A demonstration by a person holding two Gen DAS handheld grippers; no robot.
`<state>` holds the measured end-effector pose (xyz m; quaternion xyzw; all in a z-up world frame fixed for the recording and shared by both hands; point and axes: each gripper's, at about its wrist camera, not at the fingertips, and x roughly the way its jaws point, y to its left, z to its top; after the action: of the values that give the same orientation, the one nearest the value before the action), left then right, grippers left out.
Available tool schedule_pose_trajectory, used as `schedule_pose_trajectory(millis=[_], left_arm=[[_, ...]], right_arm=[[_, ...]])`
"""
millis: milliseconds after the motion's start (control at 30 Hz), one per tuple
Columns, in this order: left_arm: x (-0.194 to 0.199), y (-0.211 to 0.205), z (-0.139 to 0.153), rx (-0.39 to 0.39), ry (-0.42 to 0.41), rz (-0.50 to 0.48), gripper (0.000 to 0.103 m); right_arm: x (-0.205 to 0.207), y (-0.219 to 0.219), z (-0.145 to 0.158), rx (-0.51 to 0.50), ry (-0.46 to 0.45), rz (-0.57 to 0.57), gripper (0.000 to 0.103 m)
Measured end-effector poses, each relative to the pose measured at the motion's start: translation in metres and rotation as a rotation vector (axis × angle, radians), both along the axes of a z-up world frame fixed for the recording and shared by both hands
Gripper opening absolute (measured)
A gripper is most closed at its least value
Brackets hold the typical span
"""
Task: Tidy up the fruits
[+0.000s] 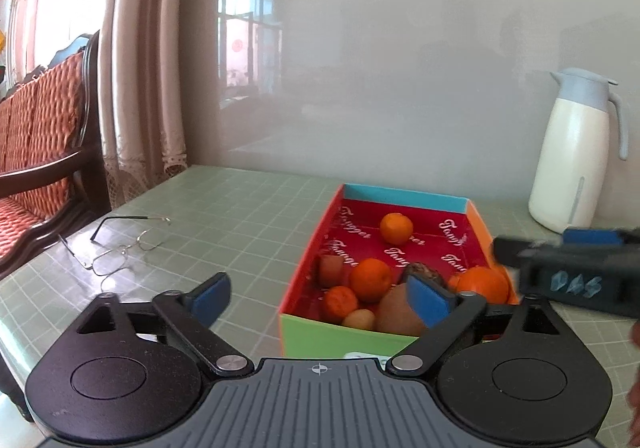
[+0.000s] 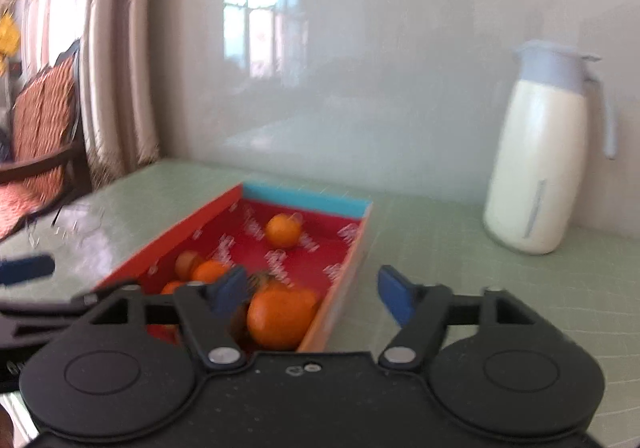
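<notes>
A shallow cardboard box [image 1: 328, 324] with a red printed floor, blue far wall and green near wall sits on the green grid table. It holds several oranges [image 1: 396, 228], a brown kiwi-like fruit [image 1: 394, 314], a small yellow fruit [image 1: 360, 318] and a reddish-brown piece [image 1: 331, 271]. My left gripper [image 1: 320, 298] is open and empty, just before the box's near left corner. The right gripper shows at the right edge of the left wrist view [image 1: 568, 268]. In the right wrist view, my right gripper [image 2: 314, 294] is open and empty above the box's near right corner [image 2: 340, 288], over a large orange [image 2: 280, 318].
A white thermos jug with a pale blue lid [image 1: 576, 156] stands at the back right by the glossy wall. Wire-framed eyeglasses [image 1: 116, 248] lie on the table to the left. A wooden chair with an orange cushion [image 1: 40, 152] and curtains stand beyond the table's left edge.
</notes>
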<state>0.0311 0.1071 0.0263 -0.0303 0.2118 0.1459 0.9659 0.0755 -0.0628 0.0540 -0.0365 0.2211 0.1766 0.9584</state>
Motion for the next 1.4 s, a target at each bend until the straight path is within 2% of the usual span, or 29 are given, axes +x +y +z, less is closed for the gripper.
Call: schedule_pose_trajectory(millis=[67, 133, 167, 300, 400, 533, 633, 733, 833, 1033, 1400], left_arm=[[-0.003, -0.006, 0.002, 0.007, -0.012, -0.002, 0.103], [-0.005, -0.012, 0.003, -0.001, -0.019, -0.017, 0.103], [-0.006, -0.015, 0.003, -0.006, -0.021, -0.019, 0.103], [-0.022, -0.034, 0.01, -0.031, -0.033, -0.051, 0.103], [-0.048, -0.049, 0.02, -0.061, -0.067, -0.103, 0.103], [-0.076, -0.07, 0.022, -0.005, -0.07, -0.14, 0.103], [-0.089, -0.081, 0.021, 0.016, -0.055, -0.162, 0.103], [-0.101, -0.088, 0.019, 0.051, -0.06, -0.181, 0.103], [-0.11, -0.088, 0.018, 0.049, -0.075, -0.192, 0.103], [-0.108, -0.081, 0.013, 0.004, -0.082, -0.185, 0.103], [-0.104, -0.077, 0.009, -0.008, -0.074, -0.183, 0.103]], right_arm=[[-0.007, -0.014, 0.008, 0.0, -0.027, -0.029, 0.08], [-0.019, -0.033, 0.012, 0.014, -0.045, -0.068, 0.1], [-0.025, -0.041, 0.013, 0.021, -0.053, -0.084, 0.102], [-0.058, -0.072, 0.015, 0.021, -0.087, -0.15, 0.103], [-0.087, -0.094, 0.016, 0.028, -0.112, -0.198, 0.103], [-0.111, -0.115, 0.011, 0.039, -0.097, -0.234, 0.103], [-0.121, -0.121, 0.004, 0.003, -0.072, -0.244, 0.103], [-0.126, -0.122, 0.005, -0.028, -0.09, -0.251, 0.103], [-0.129, -0.129, 0.006, -0.003, -0.088, -0.267, 0.103], [-0.123, -0.119, 0.002, -0.029, -0.091, -0.256, 0.103], [-0.12, -0.11, 0.0, -0.045, -0.09, -0.238, 0.103]])
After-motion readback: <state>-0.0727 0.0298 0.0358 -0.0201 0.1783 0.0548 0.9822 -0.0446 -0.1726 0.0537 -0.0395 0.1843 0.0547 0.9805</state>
